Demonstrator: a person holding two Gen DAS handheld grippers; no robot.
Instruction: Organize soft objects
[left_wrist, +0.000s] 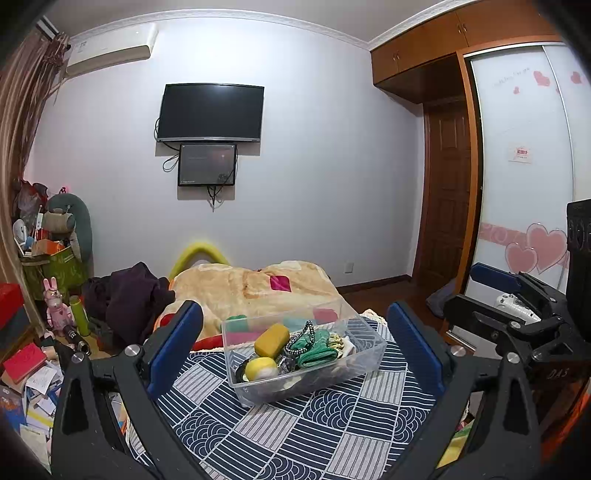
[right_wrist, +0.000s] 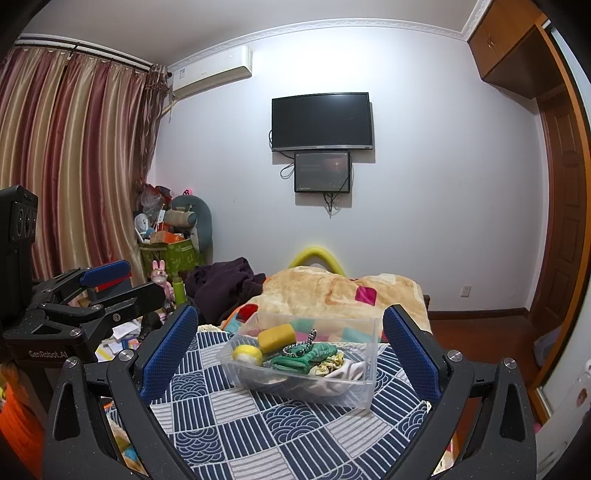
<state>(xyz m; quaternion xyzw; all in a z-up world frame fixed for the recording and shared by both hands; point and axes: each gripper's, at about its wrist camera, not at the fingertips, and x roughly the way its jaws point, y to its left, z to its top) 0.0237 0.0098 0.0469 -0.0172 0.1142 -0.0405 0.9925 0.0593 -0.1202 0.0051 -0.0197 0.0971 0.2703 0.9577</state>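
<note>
A clear plastic bin (left_wrist: 317, 384) (right_wrist: 354, 391) stands on the blue-and-white patterned cloth (left_wrist: 295, 435) (right_wrist: 266, 432). It holds soft items: a mustard sponge (left_wrist: 272, 339) (right_wrist: 276, 338), a yellow-white ball (left_wrist: 260, 368) (right_wrist: 246, 353), a green cloth (left_wrist: 314, 349) (right_wrist: 306, 356) with a beaded cord on it, and pale fabric (right_wrist: 347, 369). My left gripper (left_wrist: 295, 354) is open and empty, back from the bin. My right gripper (right_wrist: 291, 354) is open and empty, also short of the bin. Each gripper shows at the edge of the other's view.
A beige blanket (left_wrist: 251, 288) (right_wrist: 332, 291) and dark clothes (left_wrist: 129, 295) lie behind the bin. Boxes, toys and papers crowd the floor at left (left_wrist: 37, 369). A wardrobe and door stand at right (left_wrist: 517, 166).
</note>
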